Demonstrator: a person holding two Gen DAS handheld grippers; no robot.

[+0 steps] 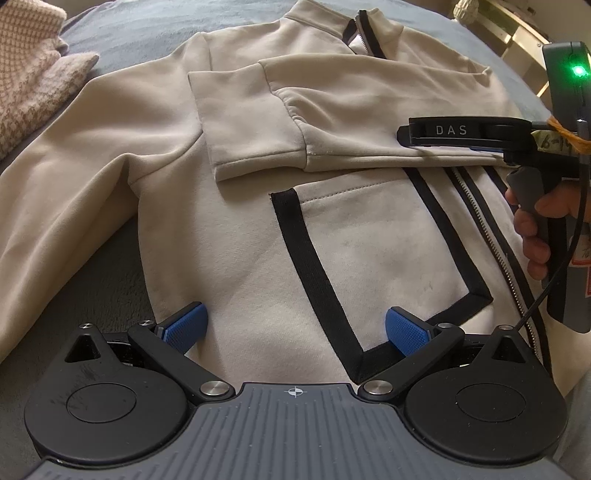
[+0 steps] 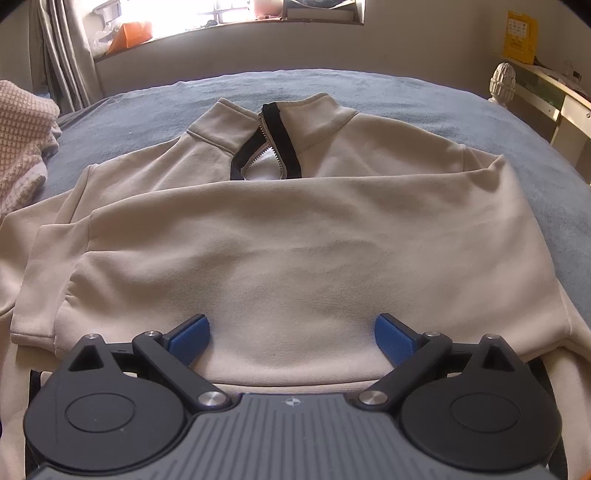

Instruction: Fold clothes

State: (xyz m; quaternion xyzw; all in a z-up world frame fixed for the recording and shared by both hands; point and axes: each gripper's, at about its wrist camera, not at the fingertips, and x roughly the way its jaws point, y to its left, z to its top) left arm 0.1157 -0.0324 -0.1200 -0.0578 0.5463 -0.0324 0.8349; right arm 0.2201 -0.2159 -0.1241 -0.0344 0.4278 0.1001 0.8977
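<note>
Far left in the left wrist view, a pink-and-white knit textile bunched on the grey-blue bedspread. Just right of it, the cream zip jacket spread flat on the bed, front side up, one sleeve trailing off to the left edge. Over the chest, the other sleeve folded across, its cuff lying left of centre, above the black-trimmed pocket. Low in the middle, the left gripper spread wide, blue pads resting on or just above the jacket body near the hem, nothing between them. Further right, the open zipper with black edging running down the front. At the right edge, the right gripper seen side-on, a hand on its grip, tip over the folded sleeve. In the right wrist view, the same knit textile at far left, then the folded sleeve filling the centre, with the stand-up collar and part-open zip beyond it. Right gripper likewise spread wide above the sleeve, holding nothing. At far right, a pale carved ornament by a shelf.
</note>
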